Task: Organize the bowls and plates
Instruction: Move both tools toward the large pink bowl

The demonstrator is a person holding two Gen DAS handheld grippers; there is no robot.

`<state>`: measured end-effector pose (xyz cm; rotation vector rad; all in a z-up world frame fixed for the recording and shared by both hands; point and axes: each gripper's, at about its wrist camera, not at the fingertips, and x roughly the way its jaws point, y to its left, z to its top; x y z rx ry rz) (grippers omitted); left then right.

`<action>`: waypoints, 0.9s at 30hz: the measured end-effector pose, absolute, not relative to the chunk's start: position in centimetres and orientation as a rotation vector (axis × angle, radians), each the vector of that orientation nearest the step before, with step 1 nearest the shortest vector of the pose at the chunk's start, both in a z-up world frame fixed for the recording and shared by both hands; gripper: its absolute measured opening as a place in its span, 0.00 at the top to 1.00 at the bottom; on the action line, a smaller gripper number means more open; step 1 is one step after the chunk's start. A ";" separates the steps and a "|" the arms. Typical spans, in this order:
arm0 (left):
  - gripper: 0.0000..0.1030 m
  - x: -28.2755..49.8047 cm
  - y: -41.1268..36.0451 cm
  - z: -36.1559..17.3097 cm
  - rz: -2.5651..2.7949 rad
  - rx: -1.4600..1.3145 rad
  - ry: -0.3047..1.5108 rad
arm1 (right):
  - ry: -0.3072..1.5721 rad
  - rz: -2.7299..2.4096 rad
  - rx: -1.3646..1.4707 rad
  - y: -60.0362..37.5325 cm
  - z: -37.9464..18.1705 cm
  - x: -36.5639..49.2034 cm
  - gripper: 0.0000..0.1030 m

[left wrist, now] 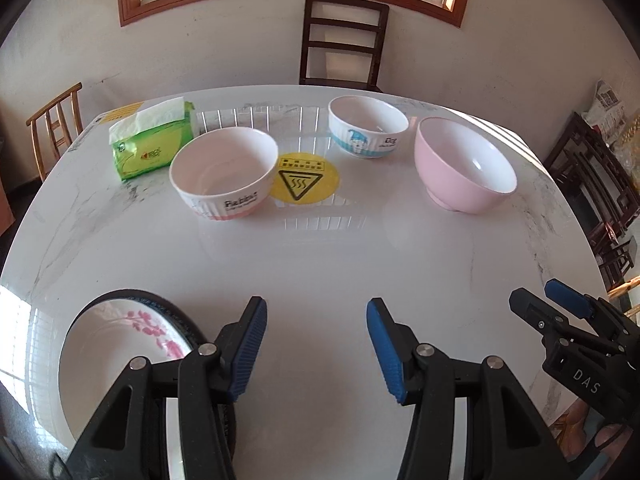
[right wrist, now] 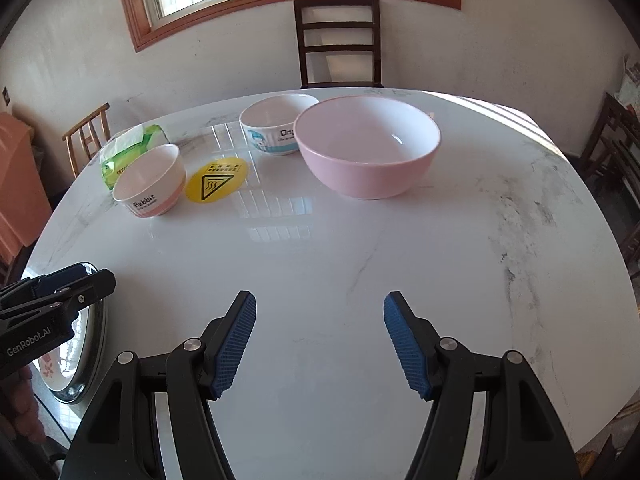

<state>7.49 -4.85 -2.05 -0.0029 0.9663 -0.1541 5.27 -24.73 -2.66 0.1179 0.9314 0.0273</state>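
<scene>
White marble-look tabletop (left wrist: 320, 264), glossy, window glare on it. Left gripper (left wrist: 316, 320), black frame with blue ribbed pads, jaws spread, nothing between them, hanging over bare table. Right gripper (right wrist: 320, 316), same build, jaws spread wide, also empty over bare table.

White round plate with pink flower print and dark rim (left wrist: 120, 344) sits at the near left edge of the table, partly hidden under the left gripper's frame. In the right wrist view the same plate shows at far left behind the left gripper's tip.

Three bowls toward the far side:
- White ribbed bowl with pink base band, "Rabbit" lettering (left wrist: 224, 172), left of centre, just in front of a green tissue pack (left wrist: 148, 144).
- White bowl with blue band and cartoon print (left wrist: 366, 126), further back.
- Plain pink bowl with white inside (left wrist: 464, 164), to the right, apart from the blue-band one.

Round yellow hot-surface sticker (left wrist: 306, 180) lies flat between the Rabbit bowl and the blue-band bowl. Dark wooden chair (left wrist: 344, 40) stands behind the table.
</scene>
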 end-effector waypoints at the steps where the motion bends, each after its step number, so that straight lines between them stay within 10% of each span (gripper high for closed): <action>1: 0.48 7.7 -5.4 -2.0 -0.159 0.002 0.966 | 0.929 0.017 0.116 -25.3 -2.6 5.2 0.38; 27: 0.48 16.9 -14.2 1.2 -0.230 -0.035 0.896 | 0.871 -0.059 0.154 -33.4 -1.1 10.3 0.38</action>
